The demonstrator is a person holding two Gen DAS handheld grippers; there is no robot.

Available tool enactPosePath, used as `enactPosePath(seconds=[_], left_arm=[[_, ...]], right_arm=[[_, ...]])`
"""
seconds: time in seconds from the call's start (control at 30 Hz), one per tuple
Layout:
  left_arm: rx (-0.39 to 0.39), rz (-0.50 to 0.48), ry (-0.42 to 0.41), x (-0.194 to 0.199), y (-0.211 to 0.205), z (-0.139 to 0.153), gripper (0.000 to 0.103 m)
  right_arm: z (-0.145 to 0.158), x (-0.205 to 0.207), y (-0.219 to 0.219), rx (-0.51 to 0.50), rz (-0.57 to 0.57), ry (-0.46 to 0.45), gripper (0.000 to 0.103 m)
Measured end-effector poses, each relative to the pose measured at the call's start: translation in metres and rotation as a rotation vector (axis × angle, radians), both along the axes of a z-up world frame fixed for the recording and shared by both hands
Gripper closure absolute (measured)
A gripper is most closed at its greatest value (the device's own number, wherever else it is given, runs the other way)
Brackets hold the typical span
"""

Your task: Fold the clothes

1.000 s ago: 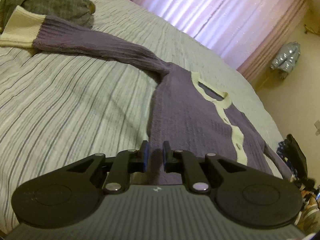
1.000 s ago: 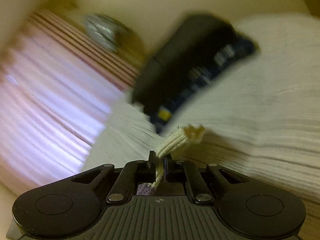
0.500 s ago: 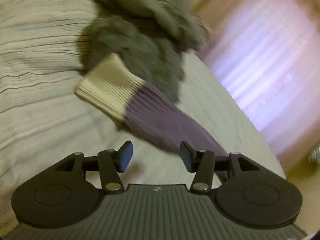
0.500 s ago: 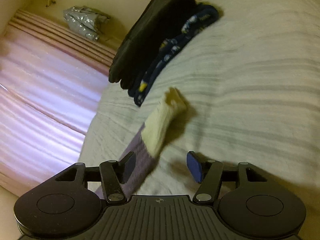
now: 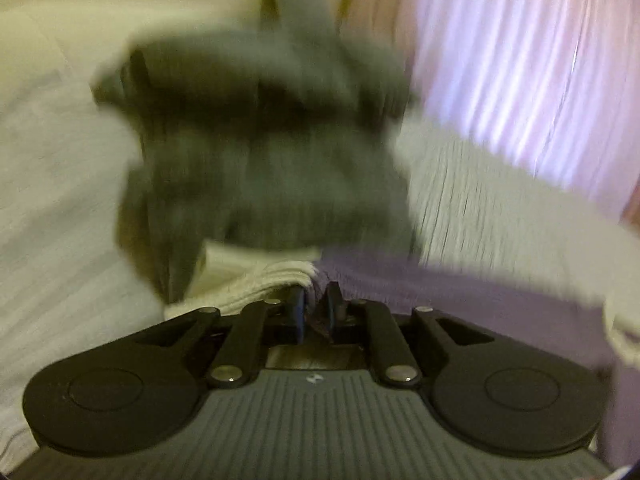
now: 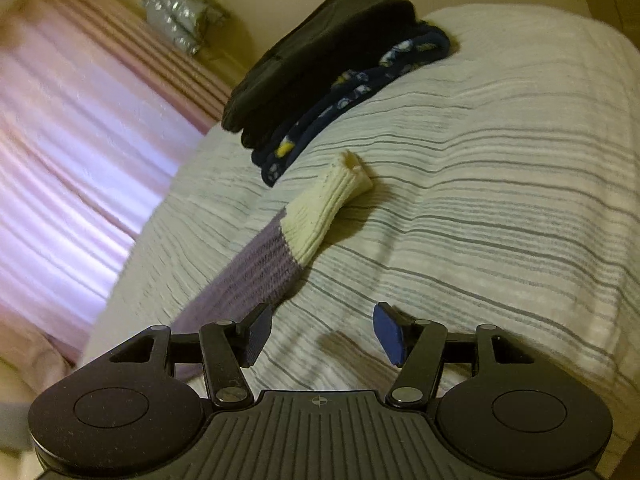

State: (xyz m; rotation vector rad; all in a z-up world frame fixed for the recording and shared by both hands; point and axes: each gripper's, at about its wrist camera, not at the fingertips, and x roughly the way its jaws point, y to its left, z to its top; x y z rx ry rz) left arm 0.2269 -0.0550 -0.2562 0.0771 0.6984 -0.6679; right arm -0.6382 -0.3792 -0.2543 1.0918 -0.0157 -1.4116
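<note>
A purple knit sweater with cream cuffs lies on the striped bed (image 6: 500, 200). In the blurred left wrist view, one sleeve (image 5: 460, 292) runs off to the right, and its cream cuff (image 5: 272, 284) sits just left of the fingertips. My left gripper (image 5: 316, 312) is closing, with the sleeve fabric by the cuff pinched between its jaws. In the right wrist view the other sleeve (image 6: 248, 276) lies flat, its cuff (image 6: 328, 208) pointing away. My right gripper (image 6: 324, 332) is open and holds nothing, and its left finger hangs over that sleeve.
A crumpled grey garment (image 5: 272, 160) lies right behind the left cuff. A stack of folded dark clothes (image 6: 328, 68) sits at the bed's far edge beyond the right cuff. Pink curtains (image 6: 60, 140) hang beside the bed, with a silver jacket (image 6: 176, 12) on the wall.
My left gripper opened, swung from the sweater's body to the far cuff and closed on the sleeve there. My right gripper let go of its cuff, which now lies on the bed, and stays open.
</note>
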Motion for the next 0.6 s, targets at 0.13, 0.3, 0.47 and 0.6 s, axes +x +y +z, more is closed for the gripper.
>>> enactPosePath(seconds=[0.13, 0.3, 0.47, 0.6], left_arm=[[0.193, -0.04, -0.136, -0.032, -0.009, -0.003, 0.075], [0.205, 0.027, -0.186, -0.098, 0.002, 0.033, 0.083], [0.037, -0.21, -0.138, -0.179, -0.021, 0.071, 0.083], [-0.034, -0.458, -0.067, -0.242, -0.066, 0.067, 0.081]], right_arm=[[0.008, 0.028, 0.003, 0.012, 0.058, 0.157, 0.042], [0.04, 0.08, 0.021, -0.075, 0.222, 0.334, 0.042], [0.072, 0.165, 0.052, -0.215, 0.523, 0.408, 0.042], [0.077, 0.246, 0.073, -0.259, 0.777, 0.467, 0.042]])
